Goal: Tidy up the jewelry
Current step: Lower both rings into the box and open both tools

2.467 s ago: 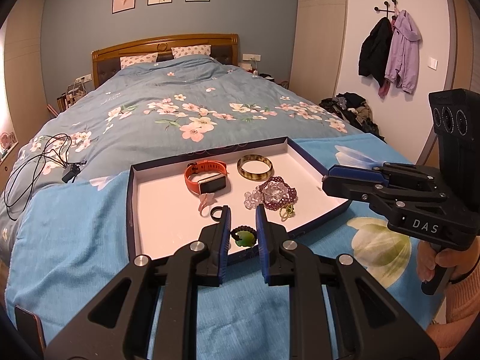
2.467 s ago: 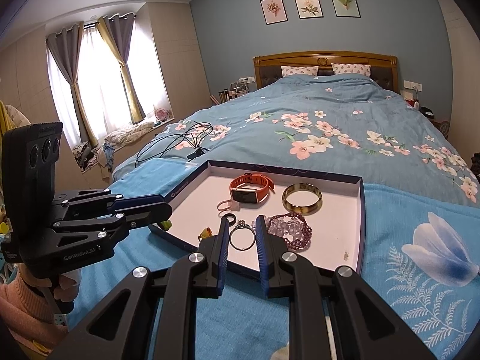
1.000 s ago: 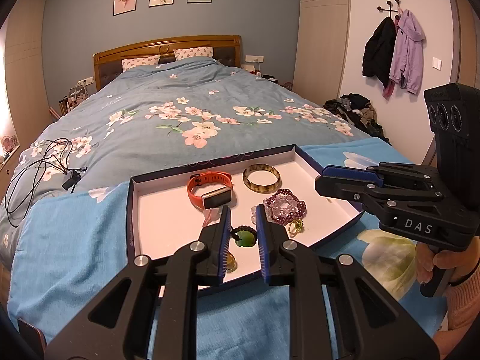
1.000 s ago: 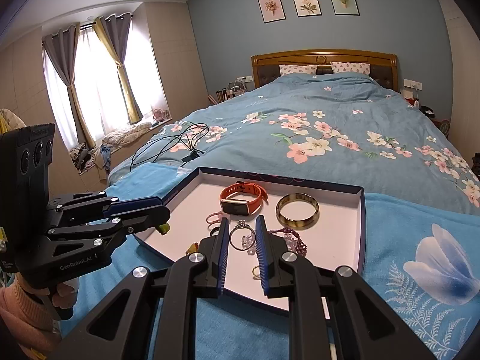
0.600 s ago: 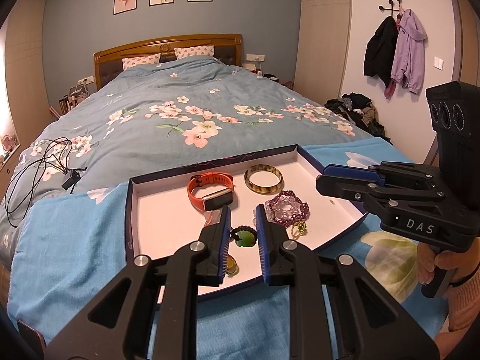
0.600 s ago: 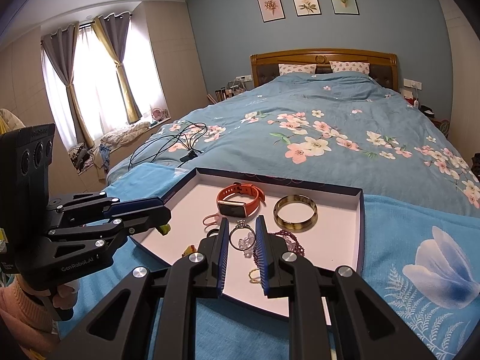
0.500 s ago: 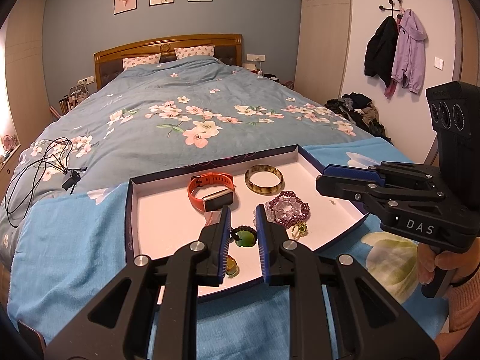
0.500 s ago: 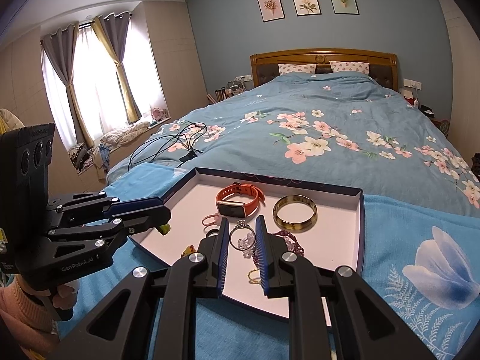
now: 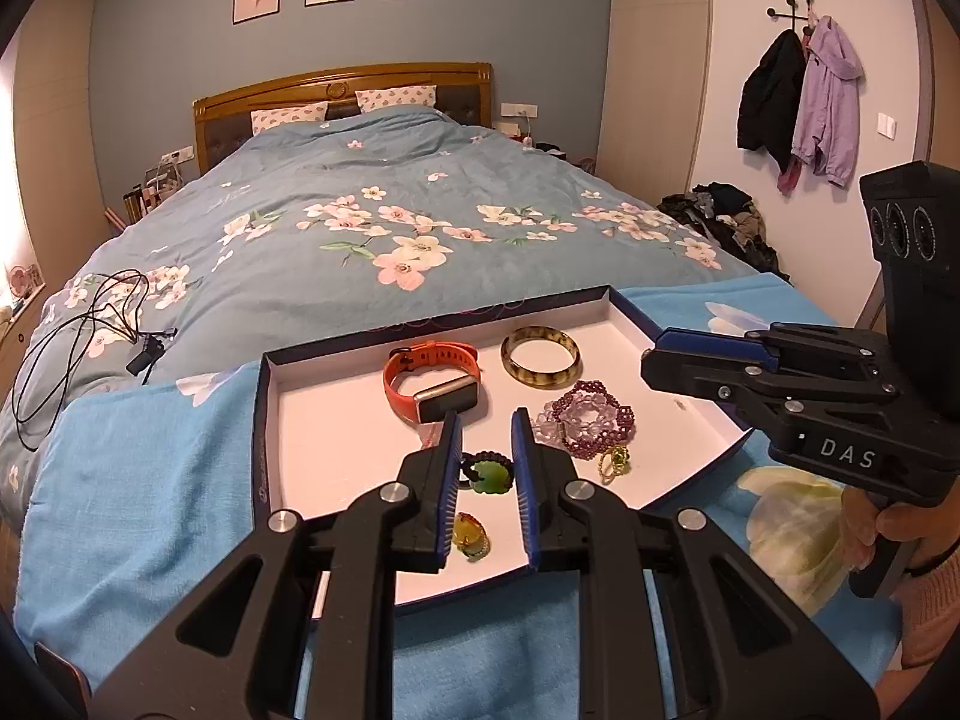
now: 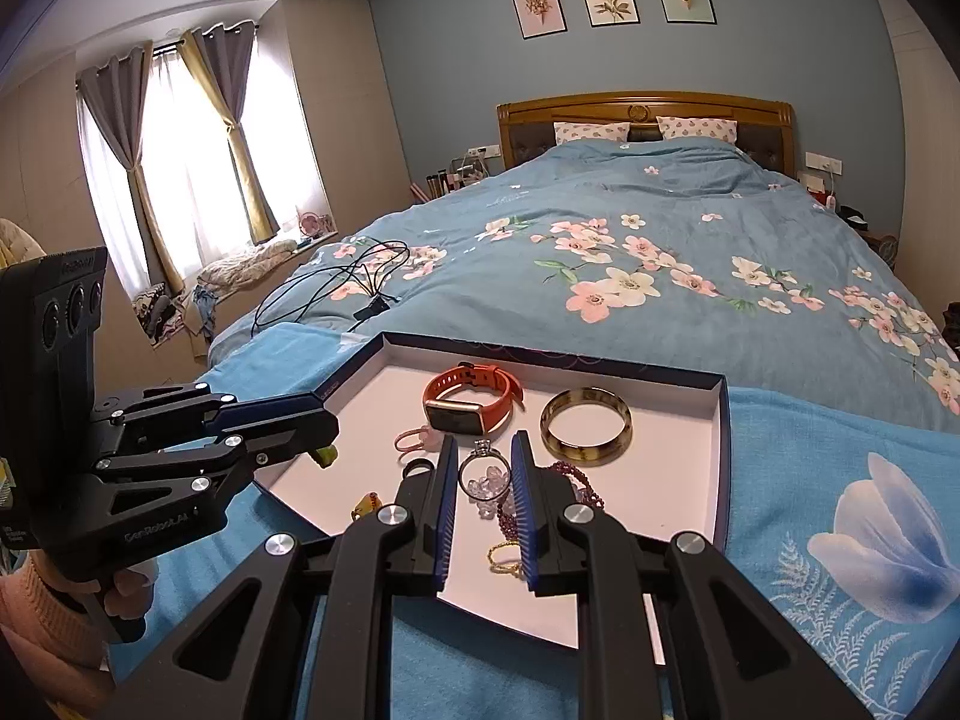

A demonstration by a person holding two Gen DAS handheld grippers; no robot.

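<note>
Partly hidden: pink ring [image 10: 414, 439] behind right claw [image 10: 485, 471].

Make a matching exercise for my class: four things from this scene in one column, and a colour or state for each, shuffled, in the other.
Column 1
1. watch
2. bangle
3. green ring
4. silver ring

Column 2
A. held in the right hand-held gripper
B. orange strap
C. held in the left hand-held gripper
D. mottled amber, lying flat in the tray

Pairs: 1-B, 2-D, 3-C, 4-A
</note>
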